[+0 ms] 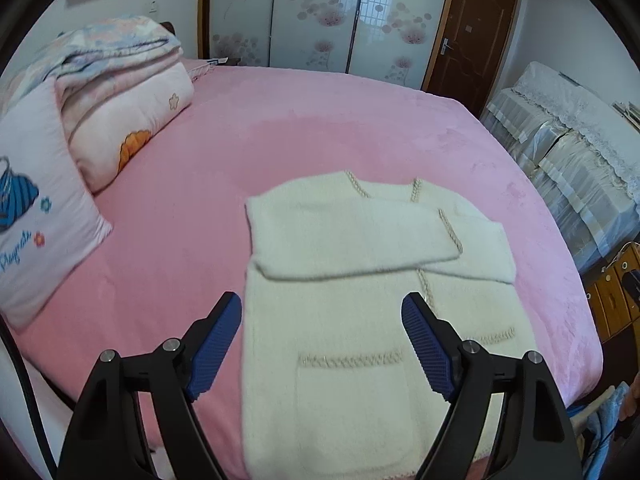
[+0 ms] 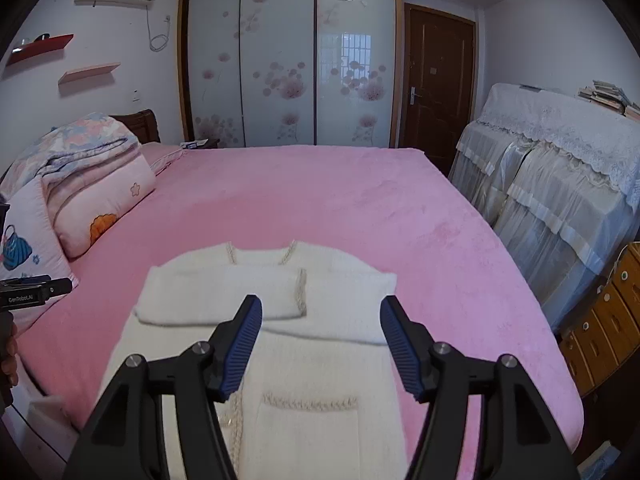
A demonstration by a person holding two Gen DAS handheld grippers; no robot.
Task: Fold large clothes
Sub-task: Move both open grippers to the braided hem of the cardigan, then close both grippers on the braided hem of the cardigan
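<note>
A cream knitted cardigan with braided trim and front pockets lies flat on the pink bed, both sleeves folded across its chest. My left gripper is open and empty, held above the cardigan's lower left part. The cardigan also shows in the right wrist view. My right gripper is open and empty above the cardigan's middle. The left gripper's tip shows at the left edge of the right wrist view.
Folded quilts and a pillow lie at the head of the bed on the left. Lace-covered furniture and wooden drawers stand to the right of the bed. A sliding wardrobe and a door are behind.
</note>
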